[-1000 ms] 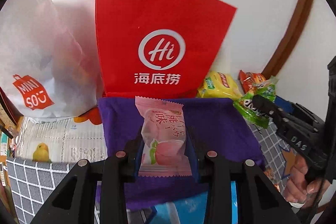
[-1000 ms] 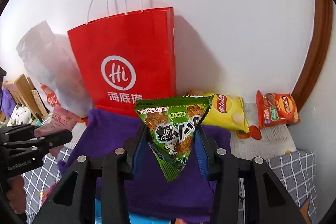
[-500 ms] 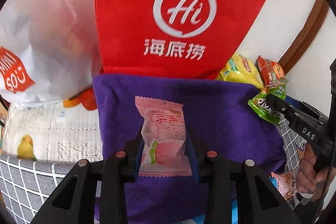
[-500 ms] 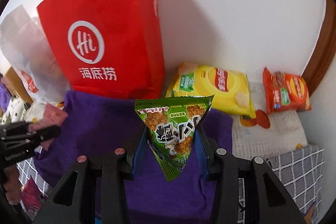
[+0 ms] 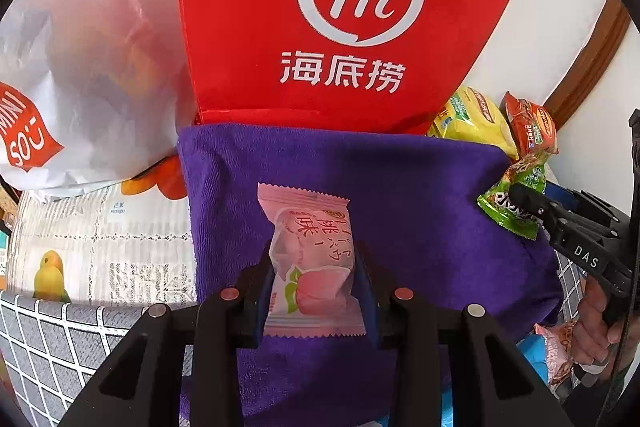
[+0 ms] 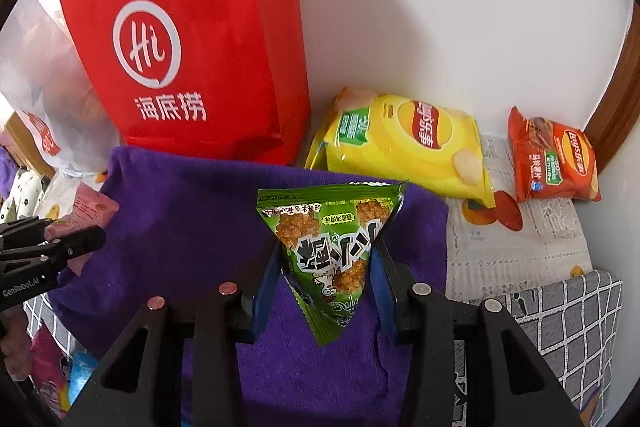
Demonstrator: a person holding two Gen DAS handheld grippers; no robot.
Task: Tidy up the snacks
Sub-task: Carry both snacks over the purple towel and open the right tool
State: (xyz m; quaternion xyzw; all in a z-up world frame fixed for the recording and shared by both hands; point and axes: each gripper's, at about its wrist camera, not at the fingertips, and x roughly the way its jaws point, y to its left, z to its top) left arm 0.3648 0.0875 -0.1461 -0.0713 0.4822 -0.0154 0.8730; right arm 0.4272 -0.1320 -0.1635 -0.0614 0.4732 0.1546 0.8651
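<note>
Pink packet (image 5: 310,263) stands upright, clamped in left fingers (image 5: 262,291); green triangular packet (image 6: 330,251) points down, clamped in right fingers (image 6: 380,291).

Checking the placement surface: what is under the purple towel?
Around the purple towel, a fruit-print mat shows on the right and a grey checked cloth nearer the camera. What lies directly under the towel is covered.

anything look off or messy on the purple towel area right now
Nothing is spilled or torn. The purple towel lies rumpled, its edges uneven. The yellow chip bag lies sideways by the wall, apart from the upright red paper bag.
</note>
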